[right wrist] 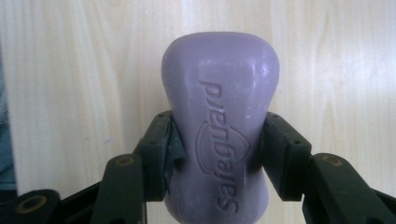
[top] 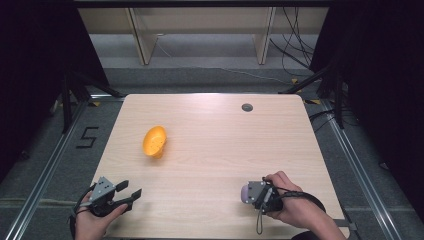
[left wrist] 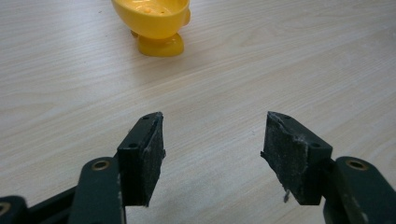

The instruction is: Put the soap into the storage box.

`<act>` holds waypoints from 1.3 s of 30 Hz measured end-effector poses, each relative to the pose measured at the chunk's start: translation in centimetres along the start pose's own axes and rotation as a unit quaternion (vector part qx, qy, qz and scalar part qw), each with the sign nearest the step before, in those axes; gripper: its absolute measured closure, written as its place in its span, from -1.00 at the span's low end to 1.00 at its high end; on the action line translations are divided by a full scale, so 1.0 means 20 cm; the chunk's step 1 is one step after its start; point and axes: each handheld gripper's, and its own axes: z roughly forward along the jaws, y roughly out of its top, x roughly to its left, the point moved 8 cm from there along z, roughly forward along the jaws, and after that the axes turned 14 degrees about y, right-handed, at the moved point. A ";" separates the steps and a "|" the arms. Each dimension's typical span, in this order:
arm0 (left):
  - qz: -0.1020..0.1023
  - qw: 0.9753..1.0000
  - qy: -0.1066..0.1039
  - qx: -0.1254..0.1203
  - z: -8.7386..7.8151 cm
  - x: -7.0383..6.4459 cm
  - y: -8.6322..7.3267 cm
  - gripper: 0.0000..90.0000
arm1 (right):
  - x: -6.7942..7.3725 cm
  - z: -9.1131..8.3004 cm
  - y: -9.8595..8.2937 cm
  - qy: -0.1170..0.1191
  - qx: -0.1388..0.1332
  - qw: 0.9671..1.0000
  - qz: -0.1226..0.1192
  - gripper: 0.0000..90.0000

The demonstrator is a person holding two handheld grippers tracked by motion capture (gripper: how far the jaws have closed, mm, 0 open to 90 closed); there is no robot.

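Note:
A yellow soap dish [top: 154, 141] shaped like a duck stands on the left half of the wooden table [top: 215, 125]; its bowl and foot [left wrist: 156, 23] show at the top of the left gripper view. My left gripper [top: 129, 193] rests near the front left corner, jaws wide open with nothing between them [left wrist: 211, 154]. At the front right, my right gripper [top: 248, 194] is shut on a purple bar of soap [right wrist: 219, 121] stamped "Safeguard", its pads [right wrist: 161, 149] pressing the bar's narrow waist. The soap's end [top: 245, 192] points left.
A small round grommet [top: 247, 107] sits near the table's far right edge. Beyond the table lie cables [top: 295, 45] and wooden furniture legs [top: 142, 42]. Metal rails [top: 45, 175] run along both sides on the floor.

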 end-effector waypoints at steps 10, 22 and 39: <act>-0.005 1.000 -0.002 0.001 0.00 -0.01 0.00 -0.17 | -0.04 -0.02 0.05 -0.035 -0.021 0.998 -0.040 0.11; -0.005 1.000 -0.002 0.001 0.00 -0.01 0.00 -0.17 | -0.05 -0.05 0.08 -0.085 -0.033 0.996 -0.021 0.11; 0.005 1.000 -0.008 -0.001 0.00 -0.01 0.00 -0.17 | -0.07 -0.09 0.15 -0.149 -0.048 0.985 -0.066 0.11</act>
